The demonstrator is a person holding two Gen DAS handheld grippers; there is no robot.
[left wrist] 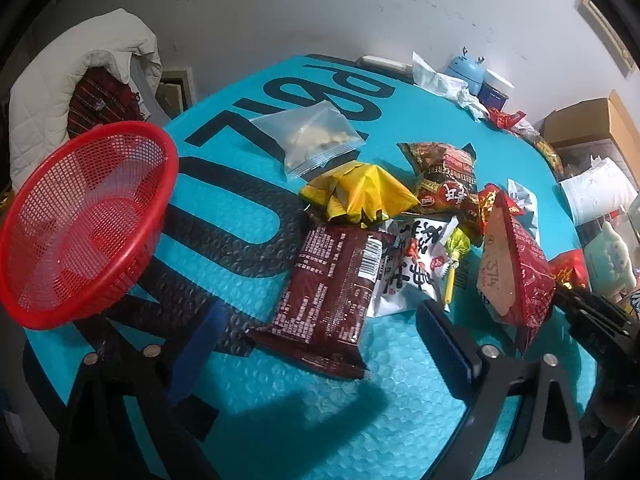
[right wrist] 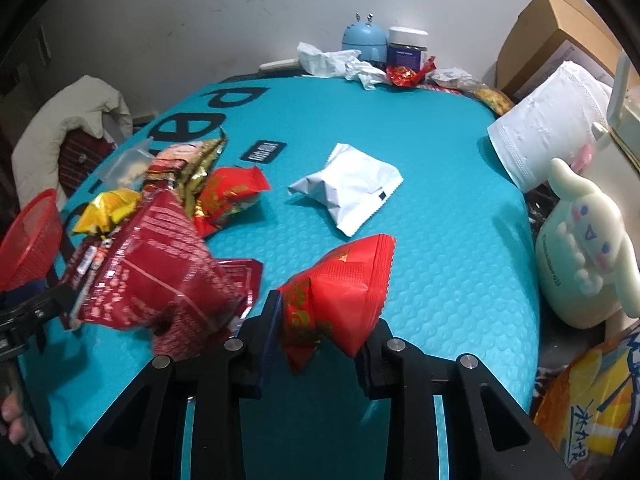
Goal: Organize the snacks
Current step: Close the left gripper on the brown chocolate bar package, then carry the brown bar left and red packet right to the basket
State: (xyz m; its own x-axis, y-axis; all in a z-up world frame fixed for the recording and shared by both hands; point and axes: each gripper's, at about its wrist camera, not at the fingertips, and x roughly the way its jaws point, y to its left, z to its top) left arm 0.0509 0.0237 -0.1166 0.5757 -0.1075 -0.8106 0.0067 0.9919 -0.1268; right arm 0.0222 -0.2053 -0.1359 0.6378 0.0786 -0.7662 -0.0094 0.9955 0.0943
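Observation:
A pile of snack packets lies on the teal mat [left wrist: 256, 208]. In the left wrist view my left gripper [left wrist: 316, 328] is open, its fingers either side of a dark brown packet [left wrist: 332, 296]. Beyond it lie a yellow packet [left wrist: 356, 194], a clear bag [left wrist: 312, 140] and a white packet with black characters [left wrist: 412, 268]. A red mesh basket [left wrist: 80, 216] stands at the left, empty. In the right wrist view my right gripper [right wrist: 320, 332] is shut on a small red packet [right wrist: 340, 296], held above the mat. A large red packet [right wrist: 160, 268] sits to its left.
A white packet [right wrist: 348, 192] lies alone mid-mat. At the back stand a blue gadget [right wrist: 364, 40], a jar [right wrist: 408, 46] and crumpled paper [right wrist: 332, 62]. A plush toy [right wrist: 584, 240], a white pouch [right wrist: 548, 120] and a cardboard box [right wrist: 552, 36] crowd the right edge.

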